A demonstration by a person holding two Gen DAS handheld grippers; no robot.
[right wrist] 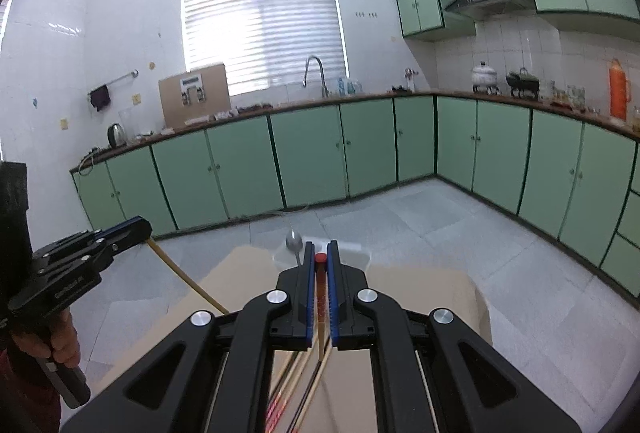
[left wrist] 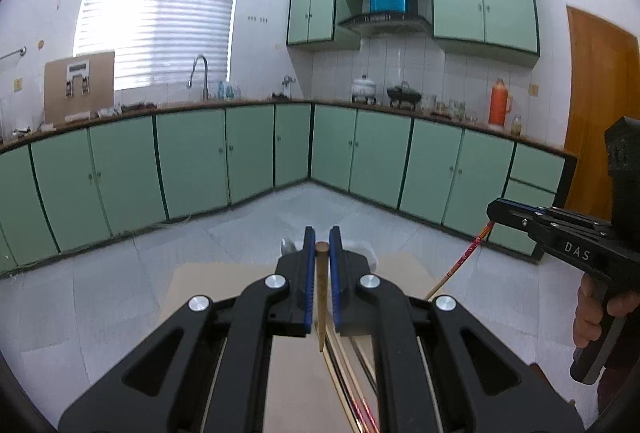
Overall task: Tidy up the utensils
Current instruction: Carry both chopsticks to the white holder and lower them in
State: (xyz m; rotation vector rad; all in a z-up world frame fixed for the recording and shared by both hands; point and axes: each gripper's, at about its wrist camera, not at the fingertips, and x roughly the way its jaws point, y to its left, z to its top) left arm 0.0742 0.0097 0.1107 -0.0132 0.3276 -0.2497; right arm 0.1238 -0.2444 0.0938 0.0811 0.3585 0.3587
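My left gripper is shut on a plain brown wooden chopstick that runs up between the blue pads. My right gripper is shut on a red-patterned chopstick with a red tip. Each gripper shows in the other's view: the right one holds its red chopstick at the right, the left one holds its brown chopstick at the left. Several more chopsticks lie on the tan table under the grippers. A metal spoon stands in a white container beyond the fingertips.
The tan table's far edge ends over a grey tiled floor. Green kitchen cabinets and a worktop with a sink, pots and an orange flask line the far walls. A wooden door stands at the right.
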